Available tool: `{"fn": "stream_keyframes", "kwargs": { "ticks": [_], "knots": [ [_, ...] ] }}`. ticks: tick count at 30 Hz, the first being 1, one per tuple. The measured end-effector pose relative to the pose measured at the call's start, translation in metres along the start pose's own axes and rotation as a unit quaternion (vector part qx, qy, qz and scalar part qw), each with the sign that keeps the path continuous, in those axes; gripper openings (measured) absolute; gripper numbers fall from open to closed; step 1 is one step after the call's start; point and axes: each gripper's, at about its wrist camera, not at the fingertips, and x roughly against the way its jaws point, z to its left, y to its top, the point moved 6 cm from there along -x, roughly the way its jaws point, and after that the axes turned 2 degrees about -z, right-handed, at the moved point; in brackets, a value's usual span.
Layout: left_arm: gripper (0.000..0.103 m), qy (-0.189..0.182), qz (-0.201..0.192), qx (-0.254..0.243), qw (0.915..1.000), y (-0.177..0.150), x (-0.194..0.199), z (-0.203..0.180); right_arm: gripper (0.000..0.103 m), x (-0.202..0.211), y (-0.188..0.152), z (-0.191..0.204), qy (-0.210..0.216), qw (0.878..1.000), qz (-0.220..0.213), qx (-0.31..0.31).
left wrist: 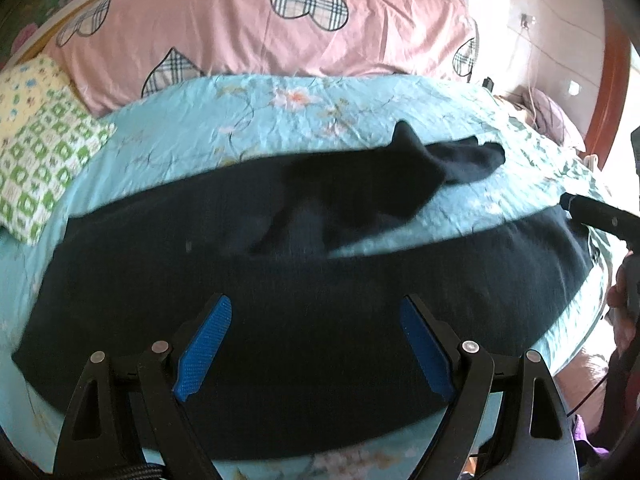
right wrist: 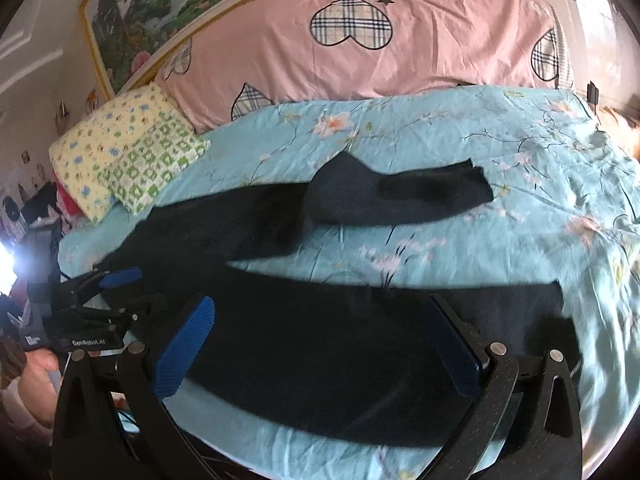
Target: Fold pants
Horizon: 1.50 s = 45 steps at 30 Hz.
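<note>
A light blue floral bedsheet (right wrist: 460,152) covered the bed, with a pink heart-print quilt (right wrist: 400,48) bunched along its far side and a framed landscape painting (right wrist: 160,8) on the wall above. The dark pants (left wrist: 320,288) lay spread across the sheet, the near leg flat, the far leg (right wrist: 400,196) folded over and angled away. A green-and-white patterned pillow (left wrist: 44,160) sat at the left. The left gripper (left wrist: 316,316) hovered over the near leg, fingers spread wide and holding nothing. The right gripper (right wrist: 320,320) did likewise, blue pads (right wrist: 180,352) apart
</note>
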Motion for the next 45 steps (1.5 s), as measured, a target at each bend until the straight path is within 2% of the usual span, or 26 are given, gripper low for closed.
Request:
{"fn": "stream_keyframes", "kwargs": {
  "ticks": [6,14,21,23,28,30,34,36,39,40,41,43,45],
  "knots": [
    [0.087,-0.023,-0.011,-0.017,0.9995,0.041,-0.014,0.006,0.103,-0.013,0.034,-0.023,-0.003,1.000,0.000,-0.011],
    [0.087,-0.064,0.002,-0.043,0.9970,0.094,-0.053,0.012,0.102,-0.039,0.075,-0.057,-0.017,1.000,0.015,-0.016],
    [0.087,-0.102,0.020,-0.089,0.9906,0.126,-0.094,0.006,0.087,-0.073,0.099,-0.101,-0.032,0.997,0.055,-0.043],
    [0.086,-0.110,0.029,-0.097,0.9887,0.135,-0.110,0.005,0.086,-0.085,0.104,-0.115,-0.046,0.996,0.069,-0.045],
    [0.086,-0.162,0.058,-0.119,0.9779,0.148,-0.151,-0.002,0.083,-0.111,0.112,-0.140,-0.046,0.992,0.100,-0.057],
    [0.086,-0.170,0.069,-0.137,0.9734,0.151,-0.165,-0.006,0.082,-0.122,0.115,-0.148,-0.041,0.991,0.113,-0.057],
    [0.085,-0.188,0.097,-0.184,0.9599,0.153,-0.189,-0.018,0.075,-0.142,0.115,-0.157,-0.021,0.987,0.146,-0.061],
    [0.084,-0.195,0.114,-0.207,0.9521,0.151,-0.200,-0.024,0.069,-0.152,0.113,-0.157,-0.009,0.985,0.165,-0.056],
    [0.082,-0.205,0.144,-0.233,0.9398,0.143,-0.212,-0.031,0.068,-0.161,0.108,-0.152,0.001,0.982,0.184,-0.040],
    [0.079,-0.205,0.156,-0.238,0.9366,0.140,-0.216,-0.033,0.067,-0.163,0.107,-0.150,0.003,0.982,0.187,-0.033],
    [0.075,-0.206,0.175,-0.243,0.9315,0.134,-0.222,-0.034,0.064,-0.163,0.107,-0.147,0.005,0.982,0.189,-0.024],
    [0.073,-0.208,0.197,-0.243,0.9267,0.128,-0.231,-0.035,0.056,-0.163,0.105,-0.145,0.008,0.981,0.192,-0.019],
    [0.071,-0.213,0.203,-0.238,0.9254,0.126,-0.235,-0.036,0.037,-0.163,0.105,-0.146,0.006,0.981,0.195,-0.014]
  ]
}}
